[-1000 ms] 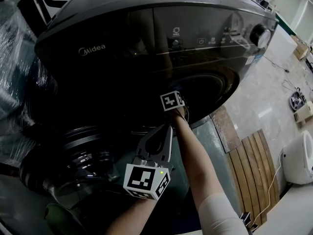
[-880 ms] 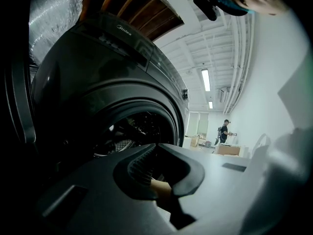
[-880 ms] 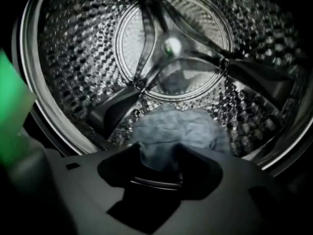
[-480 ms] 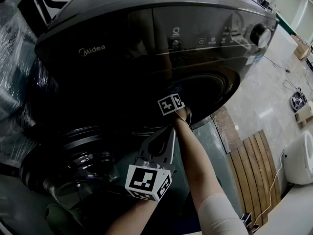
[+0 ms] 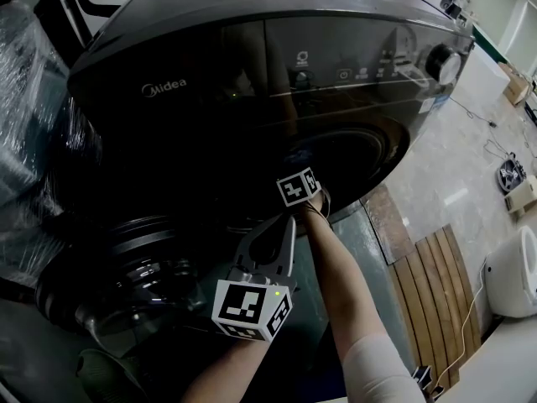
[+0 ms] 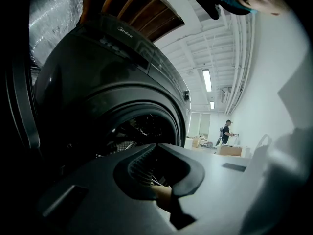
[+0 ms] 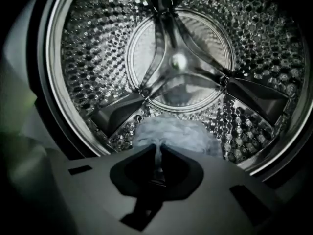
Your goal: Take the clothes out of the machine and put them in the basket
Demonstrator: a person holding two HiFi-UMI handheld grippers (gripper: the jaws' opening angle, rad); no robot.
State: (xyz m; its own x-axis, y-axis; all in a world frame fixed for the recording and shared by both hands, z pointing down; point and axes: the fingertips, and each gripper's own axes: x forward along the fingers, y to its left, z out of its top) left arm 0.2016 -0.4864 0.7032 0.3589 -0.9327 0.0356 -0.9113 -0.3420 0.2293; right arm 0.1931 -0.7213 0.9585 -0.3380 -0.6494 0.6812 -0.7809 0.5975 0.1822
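The right gripper (image 7: 157, 150), whose jaws have just been closing, pinches a crumpled pale cloth (image 7: 181, 133) low in the dimpled steel drum (image 7: 98, 58). Outside it, the left gripper (image 6: 157, 145) is pressed together.

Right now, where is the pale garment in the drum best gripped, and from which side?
Its raised near fold, approached from the front opening, angled downward: the garment lies bunched on the drum floor. The right gripper has just closed on that fold.
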